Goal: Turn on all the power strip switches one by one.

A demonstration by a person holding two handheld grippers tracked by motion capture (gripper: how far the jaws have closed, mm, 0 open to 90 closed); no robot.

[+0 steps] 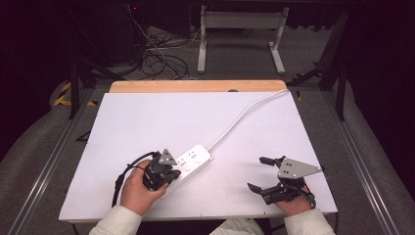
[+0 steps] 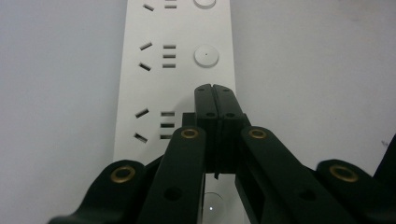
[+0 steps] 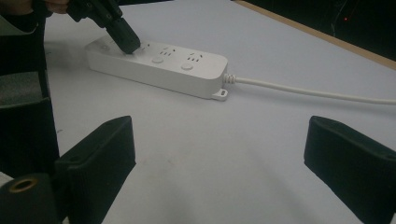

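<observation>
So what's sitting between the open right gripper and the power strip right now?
Nothing: in the right gripper view, bare white table runs from the right gripper to the power strip.

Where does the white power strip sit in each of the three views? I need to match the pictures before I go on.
High view: the power strip lies lower centre on the white table, under the shut left gripper.
Left gripper view: it runs up the centre, the closed jaws over it.
Right gripper view: upper left, beyond the open right gripper.
Shared landmark: the strip's round buttons.
</observation>
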